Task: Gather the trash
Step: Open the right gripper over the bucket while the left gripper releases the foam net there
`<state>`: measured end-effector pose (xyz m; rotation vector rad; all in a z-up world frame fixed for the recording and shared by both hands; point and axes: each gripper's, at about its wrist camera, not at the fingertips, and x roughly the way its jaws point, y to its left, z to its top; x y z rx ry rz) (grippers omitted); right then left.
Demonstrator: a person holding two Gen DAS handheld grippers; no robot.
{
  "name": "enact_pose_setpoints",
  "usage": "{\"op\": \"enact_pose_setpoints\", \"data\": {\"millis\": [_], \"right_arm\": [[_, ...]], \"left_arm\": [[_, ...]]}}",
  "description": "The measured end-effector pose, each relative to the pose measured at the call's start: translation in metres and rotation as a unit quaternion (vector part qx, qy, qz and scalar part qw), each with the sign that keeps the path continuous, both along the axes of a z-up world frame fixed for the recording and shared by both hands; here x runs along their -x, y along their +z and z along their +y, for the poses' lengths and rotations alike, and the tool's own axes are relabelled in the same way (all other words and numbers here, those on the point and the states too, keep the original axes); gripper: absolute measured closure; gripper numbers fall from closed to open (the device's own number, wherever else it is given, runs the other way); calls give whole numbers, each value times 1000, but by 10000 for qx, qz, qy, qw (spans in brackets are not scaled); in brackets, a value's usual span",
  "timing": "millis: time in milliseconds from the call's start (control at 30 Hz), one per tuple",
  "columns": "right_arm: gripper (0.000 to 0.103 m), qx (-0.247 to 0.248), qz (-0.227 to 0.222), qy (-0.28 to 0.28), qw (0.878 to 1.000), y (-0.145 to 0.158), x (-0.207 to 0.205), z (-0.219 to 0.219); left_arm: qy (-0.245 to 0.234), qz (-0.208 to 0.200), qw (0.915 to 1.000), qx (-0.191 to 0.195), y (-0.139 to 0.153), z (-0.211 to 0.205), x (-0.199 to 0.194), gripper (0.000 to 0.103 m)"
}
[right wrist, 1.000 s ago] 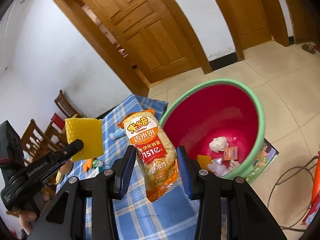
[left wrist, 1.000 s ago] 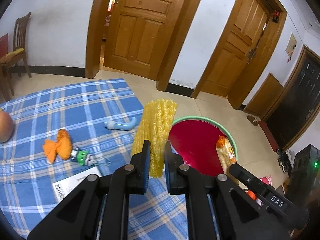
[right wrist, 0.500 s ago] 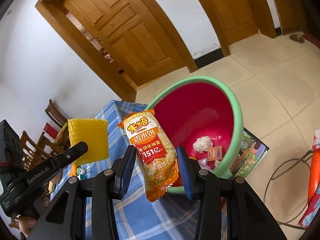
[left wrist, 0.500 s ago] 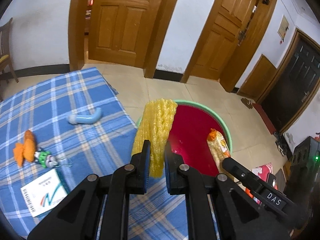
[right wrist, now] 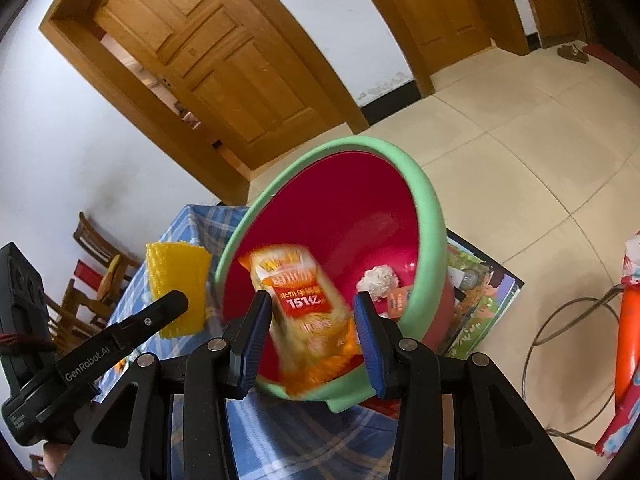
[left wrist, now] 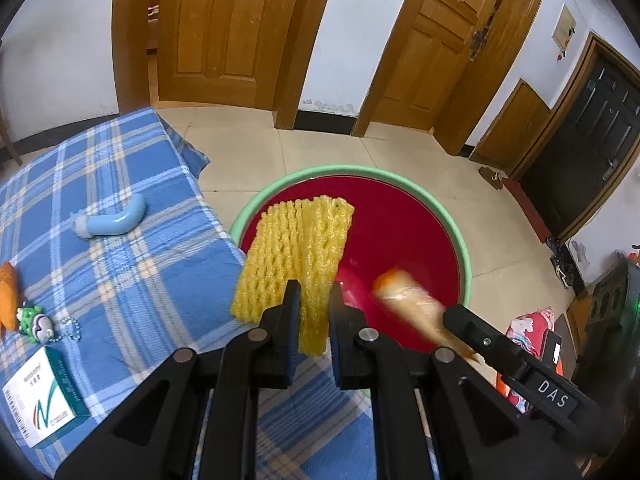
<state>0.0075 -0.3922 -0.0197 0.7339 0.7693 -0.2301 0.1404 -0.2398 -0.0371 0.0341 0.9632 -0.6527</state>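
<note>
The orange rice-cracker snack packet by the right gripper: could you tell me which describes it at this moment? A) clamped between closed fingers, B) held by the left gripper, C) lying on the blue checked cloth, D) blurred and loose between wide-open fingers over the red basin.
D: the right gripper has its fingers spread wide, and the orange rice-cracker snack packet shows motion-blurred between them, touching neither, over the green-rimmed red basin.

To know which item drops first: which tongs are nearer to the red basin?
Right. The right tongs hang open over the red basin; the left tongs, gripping the yellow foam net, sit beside its rim.
</note>
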Motion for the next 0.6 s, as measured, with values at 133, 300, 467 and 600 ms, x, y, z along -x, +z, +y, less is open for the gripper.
{"op": "enact_pose_setpoints", "data": {"millis": [133, 300, 467, 600], "right_arm": [[59, 74, 5, -41, 10000, 0, 0, -3], [59, 95, -16, -64, 9999, 3, 1, -2], [59, 124, -65, -36, 9999, 8, 3, 0], [59, 143, -99, -49, 9998, 12, 5, 2]], "left_arm": [[11, 62, 10000, 19, -4, -2, -3, 85], [124, 67, 9999, 34, -2, 2, -3, 67], [212, 32, 9998, 59, 1, 8, -5, 51], [219, -36, 9997, 24, 5, 7, -3, 44]]}}
